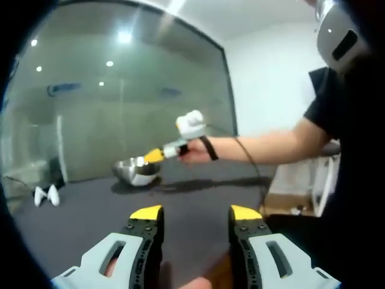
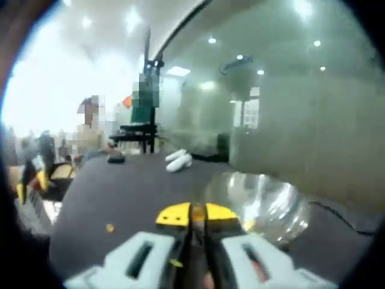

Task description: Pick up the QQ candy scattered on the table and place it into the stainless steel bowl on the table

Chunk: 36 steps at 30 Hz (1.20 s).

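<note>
**Right gripper at the bowl rim, left gripper held back**

The left gripper point(image 1: 197, 212) is held wide open and empty above the dark table point(image 1: 198, 192). The right gripper point(image 2: 196, 214) is seen closed, its yellow tips pressed together on a thin orange piece, apparently a QQ candy point(image 2: 197, 212), just beside the rim of the stainless steel bowl point(image 2: 264, 201). One small orange candy point(image 2: 109, 227) lies on the table to the left. Two white objects point(image 2: 178, 160) rest near the far edge.
</note>
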### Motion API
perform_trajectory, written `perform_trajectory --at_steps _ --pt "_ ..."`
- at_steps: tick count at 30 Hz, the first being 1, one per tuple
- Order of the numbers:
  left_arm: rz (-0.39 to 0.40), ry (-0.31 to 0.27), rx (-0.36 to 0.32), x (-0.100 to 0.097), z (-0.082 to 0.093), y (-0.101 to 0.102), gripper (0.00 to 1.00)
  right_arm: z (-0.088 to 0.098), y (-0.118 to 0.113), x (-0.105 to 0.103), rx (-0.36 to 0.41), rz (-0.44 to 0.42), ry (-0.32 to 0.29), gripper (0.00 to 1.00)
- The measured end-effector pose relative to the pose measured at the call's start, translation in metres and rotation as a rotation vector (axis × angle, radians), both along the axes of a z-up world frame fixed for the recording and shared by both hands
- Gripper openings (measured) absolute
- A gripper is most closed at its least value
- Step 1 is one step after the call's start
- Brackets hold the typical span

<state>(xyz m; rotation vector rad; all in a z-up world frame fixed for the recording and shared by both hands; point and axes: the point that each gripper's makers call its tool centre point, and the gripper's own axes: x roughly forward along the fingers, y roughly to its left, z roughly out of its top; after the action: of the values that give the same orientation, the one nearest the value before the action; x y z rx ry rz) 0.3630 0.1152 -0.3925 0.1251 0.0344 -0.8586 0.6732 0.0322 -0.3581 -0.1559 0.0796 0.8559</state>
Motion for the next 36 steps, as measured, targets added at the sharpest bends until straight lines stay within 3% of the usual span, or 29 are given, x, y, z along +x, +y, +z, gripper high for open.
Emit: perform_trajectory --at_steps 5,9,13,15,17,19,29,33,36 --pt "-0.004 -0.006 0.005 -0.001 0.001 -0.001 0.44 0.015 -0.011 0.031 -0.006 -0.112 -0.035 0.09" --pt "0.005 -0.012 -0.004 -0.003 0.003 0.002 0.44 0.022 -0.021 0.047 0.046 -0.180 -0.013 0.10" --pt "0.009 -0.011 -0.004 -0.003 0.003 0.004 0.44 0.019 -0.020 0.048 0.053 -0.189 -0.004 0.11" --pt "0.011 -0.010 -0.006 -0.003 0.002 0.006 0.44 0.014 -0.021 0.049 0.039 -0.190 0.004 0.16" --pt "0.013 -0.011 -0.006 -0.003 0.003 0.007 0.44 0.007 -0.024 0.049 0.048 -0.205 0.051 0.27" --pt "0.012 -0.011 -0.009 -0.002 0.003 0.007 0.44 0.009 -0.029 0.048 0.069 -0.218 0.060 0.30" --pt "0.007 -0.010 -0.018 0.002 0.001 0.008 0.44 0.026 -0.042 0.029 0.114 -0.169 0.027 0.27" --pt "0.003 -0.011 -0.018 0.004 0.002 0.007 0.44 0.029 -0.046 0.002 0.138 -0.129 0.019 0.26" --pt "-0.002 -0.014 -0.016 0.004 0.003 0.006 0.44 0.033 -0.048 -0.034 0.152 -0.078 -0.008 0.26"
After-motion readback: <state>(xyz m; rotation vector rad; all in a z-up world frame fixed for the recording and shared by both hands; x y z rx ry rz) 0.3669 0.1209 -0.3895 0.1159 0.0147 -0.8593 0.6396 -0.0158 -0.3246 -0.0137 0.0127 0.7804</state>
